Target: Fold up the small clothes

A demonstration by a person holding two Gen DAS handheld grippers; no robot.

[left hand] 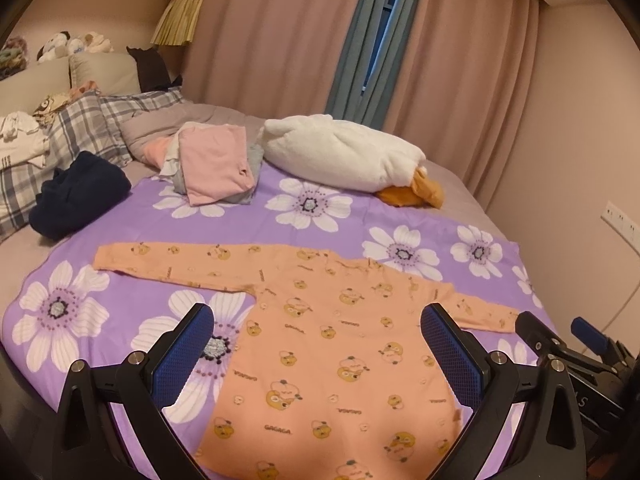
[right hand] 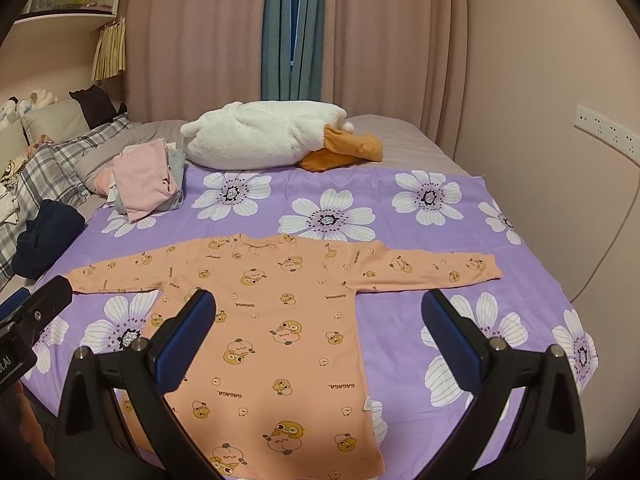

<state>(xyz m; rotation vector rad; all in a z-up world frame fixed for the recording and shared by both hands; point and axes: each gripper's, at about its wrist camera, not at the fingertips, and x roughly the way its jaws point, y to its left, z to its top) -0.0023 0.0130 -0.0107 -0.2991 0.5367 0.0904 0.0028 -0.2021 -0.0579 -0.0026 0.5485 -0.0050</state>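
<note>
An orange long-sleeved child's top with a duck print lies flat on the purple flowered sheet, both sleeves spread out. My left gripper hovers open above its lower body, fingers apart and empty. My right gripper is open too, over the right side of the same top, with nothing between its blue pads. In the left wrist view, the right gripper shows at the right edge. In the right wrist view, part of the left gripper shows at the left edge.
A stack of folded pink and grey clothes sits at the far left of the sheet. A dark blue garment lies beside plaid pillows. A white plush duck lies at the back. Pink curtains and a wall close the far side.
</note>
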